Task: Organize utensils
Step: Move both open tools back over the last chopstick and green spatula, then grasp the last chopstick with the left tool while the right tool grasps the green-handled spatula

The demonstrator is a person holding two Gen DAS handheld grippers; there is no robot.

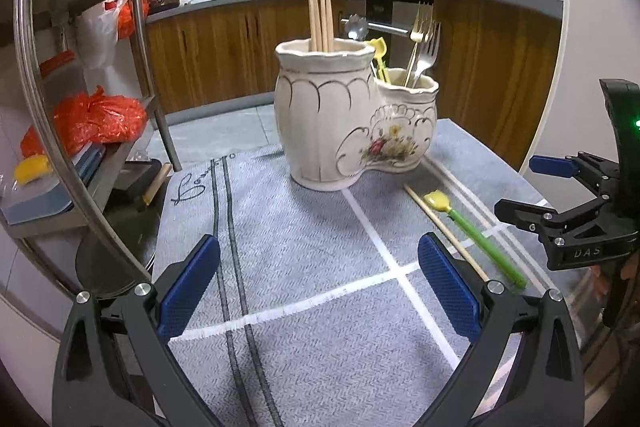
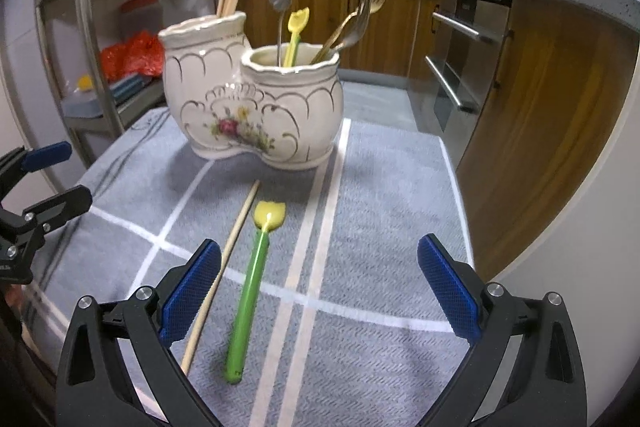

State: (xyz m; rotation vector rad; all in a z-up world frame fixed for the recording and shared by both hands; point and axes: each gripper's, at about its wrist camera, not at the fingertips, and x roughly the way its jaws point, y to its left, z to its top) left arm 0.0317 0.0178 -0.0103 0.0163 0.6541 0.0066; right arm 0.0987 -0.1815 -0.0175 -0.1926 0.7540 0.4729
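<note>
Grey striped cloth (image 1: 304, 227), steel shelf rack (image 1: 80, 75), wooden cabinets (image 2: 540, 115).

left wrist: low, from the left, faces ceramic holder (image 1: 352, 119) | right wrist: low, nearer its right side | shared: holder, grey cloth (image 1: 320, 267)

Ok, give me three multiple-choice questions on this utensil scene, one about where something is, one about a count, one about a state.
1. Where are the forks?
A. shorter pot of the ceramic holder
B. taller pot
C. on the cloth

2. How many utensils lie on the grey cloth?
A. none
B. two
C. four

3. How is the right gripper?
A. shut on a fork
B. shut, empty
C. open, empty

Answers:
1 A, the forks rise from the shorter pot.
2 B, a single chopstick and the green-handled spoon.
3 C, its pads stand wide apart above the spoon.
</note>
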